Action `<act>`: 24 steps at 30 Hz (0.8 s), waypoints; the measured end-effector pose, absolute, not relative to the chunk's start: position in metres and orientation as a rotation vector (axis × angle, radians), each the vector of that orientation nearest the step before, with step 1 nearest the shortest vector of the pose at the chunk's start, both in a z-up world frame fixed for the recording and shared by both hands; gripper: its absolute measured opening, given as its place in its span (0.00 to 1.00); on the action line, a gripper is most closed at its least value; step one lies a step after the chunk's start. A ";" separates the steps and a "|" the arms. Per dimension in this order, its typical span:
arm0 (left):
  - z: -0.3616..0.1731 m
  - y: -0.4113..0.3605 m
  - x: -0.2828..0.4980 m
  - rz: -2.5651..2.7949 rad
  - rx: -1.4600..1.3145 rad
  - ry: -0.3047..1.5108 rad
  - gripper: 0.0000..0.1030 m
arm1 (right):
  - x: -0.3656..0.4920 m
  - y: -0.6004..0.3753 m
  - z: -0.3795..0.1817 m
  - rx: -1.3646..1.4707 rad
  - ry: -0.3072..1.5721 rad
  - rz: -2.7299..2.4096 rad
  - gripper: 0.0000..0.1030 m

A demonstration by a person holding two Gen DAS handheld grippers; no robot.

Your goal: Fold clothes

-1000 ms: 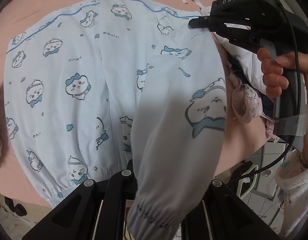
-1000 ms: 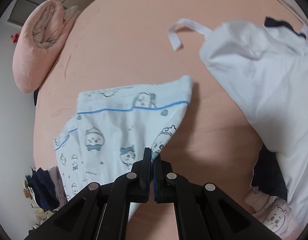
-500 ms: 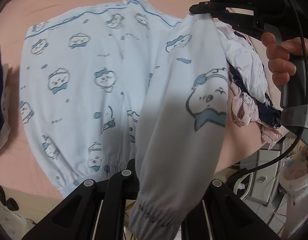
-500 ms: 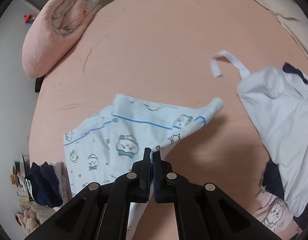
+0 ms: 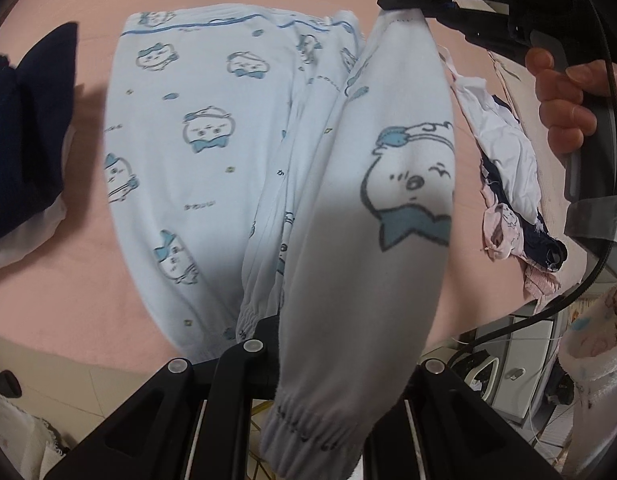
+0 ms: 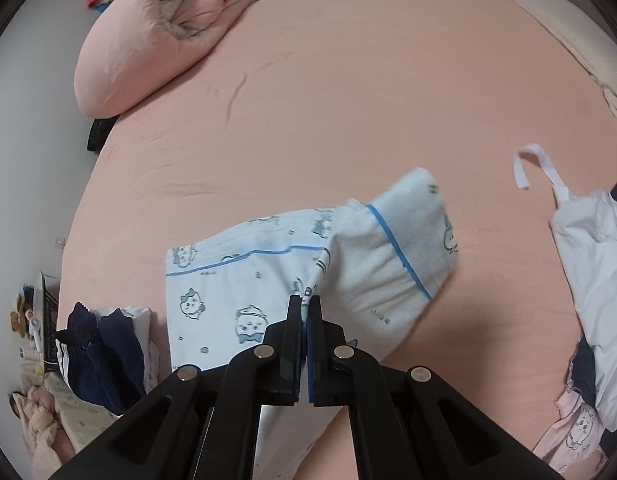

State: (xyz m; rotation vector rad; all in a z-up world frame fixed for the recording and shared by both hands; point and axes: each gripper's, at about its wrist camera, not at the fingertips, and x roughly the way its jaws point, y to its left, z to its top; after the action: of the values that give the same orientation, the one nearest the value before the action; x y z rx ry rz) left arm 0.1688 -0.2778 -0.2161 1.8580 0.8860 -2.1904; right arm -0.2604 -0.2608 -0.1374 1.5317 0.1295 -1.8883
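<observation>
Light blue cartoon-print pyjama trousers (image 5: 196, 148) lie on the pink bed sheet (image 5: 60, 264). One leg (image 5: 372, 216) is lifted and stretched over the other. My left gripper (image 5: 286, 334) is shut on its cuffed ankle end, the fingers mostly hidden by the cloth. My right gripper (image 5: 392, 0), held by a hand (image 5: 564, 88), is shut on the waist edge of that same leg. In the right wrist view the right gripper (image 6: 305, 308) pinches the fabric edge, with the trousers (image 6: 244, 280) spread below and the waistband part (image 6: 392, 252) folded over.
Dark navy folded clothes (image 5: 24, 128) sit left of the trousers. A heap of white, pink and navy garments (image 5: 508, 184) lies to the right, with a white garment (image 6: 592, 264) and its strap. A pink rolled quilt (image 6: 156, 36) rests at the far corner of the bed.
Both grippers carried the lifted leg leftward across the other one. The trousers look narrower and the waistband corner has flipped over.
</observation>
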 end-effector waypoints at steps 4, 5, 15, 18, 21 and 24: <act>-0.219 -0.286 0.190 -2.181 1.839 0.915 0.09 | -0.251 -0.275 -0.133 1.507 0.152 -1.880 0.00; -0.219 -0.288 0.195 -2.178 1.834 0.922 0.09 | -0.248 -0.279 -0.132 1.500 0.158 -1.878 0.00; -0.232 -0.298 0.240 -2.139 1.786 1.014 0.09 | -0.225 -0.318 -0.125 1.437 0.202 -1.854 0.00; -0.237 -0.299 0.251 -2.125 1.777 1.021 0.09 | -0.218 -0.332 -0.127 1.416 0.228 -1.844 0.00; -0.241 -0.303 0.263 -2.112 1.753 1.052 0.09 | -0.210 -0.345 -0.132 1.412 0.257 -1.825 0.00; -0.245 -0.305 0.272 -2.099 1.738 1.082 0.09 | -0.204 -0.355 -0.136 1.408 0.268 -1.810 0.00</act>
State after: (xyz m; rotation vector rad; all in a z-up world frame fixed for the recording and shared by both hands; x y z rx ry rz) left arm 0.2723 -0.3054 -0.2447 1.7380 1.0823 -2.0986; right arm -0.2041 -0.3551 -0.1360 1.4085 0.2677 -1.8100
